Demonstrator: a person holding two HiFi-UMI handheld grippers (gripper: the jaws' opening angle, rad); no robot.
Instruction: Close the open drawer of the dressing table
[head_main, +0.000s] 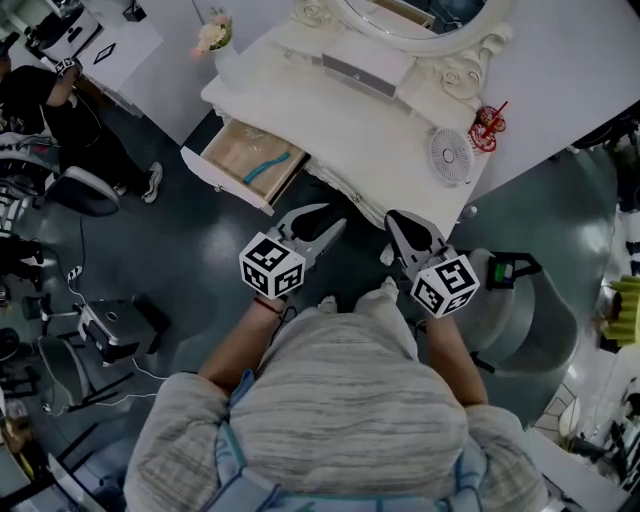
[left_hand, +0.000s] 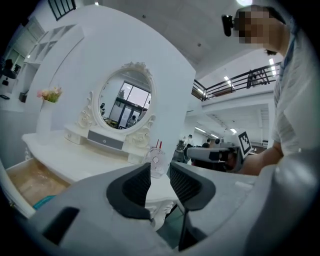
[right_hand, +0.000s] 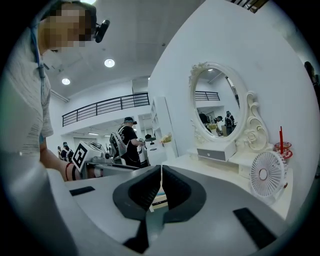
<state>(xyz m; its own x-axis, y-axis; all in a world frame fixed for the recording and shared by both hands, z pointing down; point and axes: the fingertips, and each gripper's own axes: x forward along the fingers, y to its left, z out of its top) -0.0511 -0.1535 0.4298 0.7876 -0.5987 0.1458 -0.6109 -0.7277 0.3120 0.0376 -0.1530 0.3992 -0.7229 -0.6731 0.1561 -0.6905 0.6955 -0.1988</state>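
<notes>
White dressing table (head_main: 350, 125) at far centre, its drawer (head_main: 248, 160) pulled out on the left, wooden inside, with a teal object (head_main: 266, 166) lying in it. On the tabletop: small white fan (head_main: 451, 157) flat near the right edge, red ornament (head_main: 488, 126) just beyond it, pink flowers (head_main: 213, 33) at the far left corner. Left gripper (head_main: 322, 222) and right gripper (head_main: 395, 236) hover over dark floor (head_main: 200, 250), near the table's front edge, neither touching it.
</notes>
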